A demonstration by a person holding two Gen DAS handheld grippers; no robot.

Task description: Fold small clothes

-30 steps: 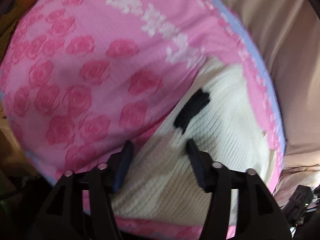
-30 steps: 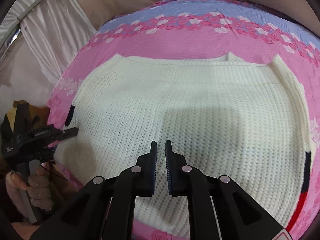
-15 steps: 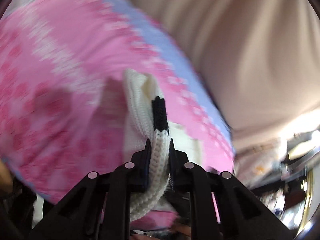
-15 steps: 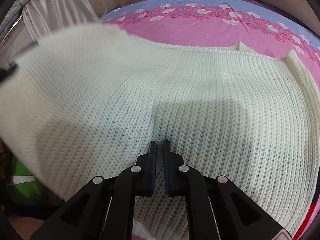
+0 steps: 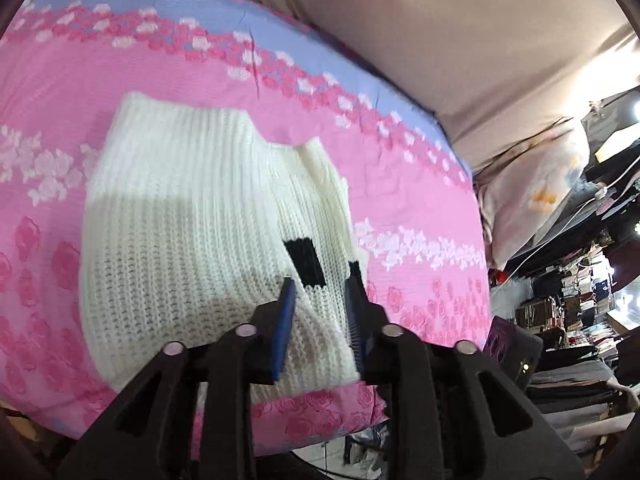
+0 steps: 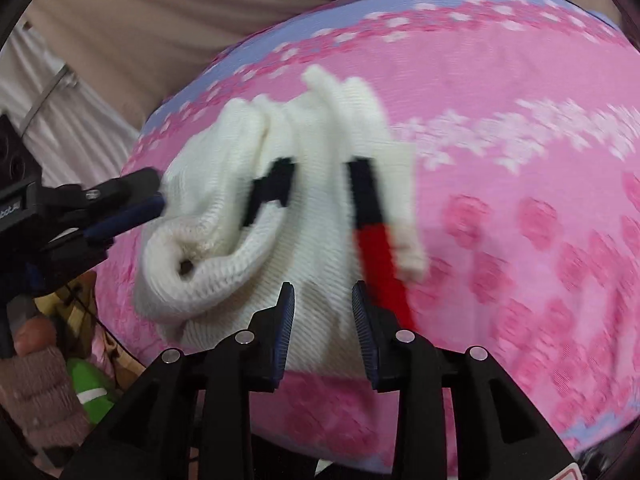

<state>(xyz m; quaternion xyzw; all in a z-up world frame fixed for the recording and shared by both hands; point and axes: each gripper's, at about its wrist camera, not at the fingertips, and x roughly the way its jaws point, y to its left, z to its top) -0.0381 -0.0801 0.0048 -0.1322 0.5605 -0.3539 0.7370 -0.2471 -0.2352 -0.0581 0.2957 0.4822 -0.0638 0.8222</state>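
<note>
Left claw [image 5: 320, 300] has let go. Half a second back it was pinched on the knit edge by the black patch, carrying it across; now its jaws stand apart with the fabric lying between them, not gripped. Right claw [image 6: 323, 308] was shut over the flat body; it's now parted too, hovering over the near edge, holding nothing.

Sweater [image 5: 192, 248] went from spread flat to folded over on itself: white knit bundle on the pink rose-print bed cover [image 5: 420, 184], toward the near edge. Black patch [image 5: 304, 260] now sits on top. Right view shows a red-and-black stripe [image 6: 372, 220] along one side and a loose rolled lip [image 6: 180, 264] on the left, beside the left claw's tip.

Read: first side fold landed. That rolled lip looks untidy; I'd flatten it before the next fold. Right view is motion-blurred, so layer alignment is unclear.
</note>
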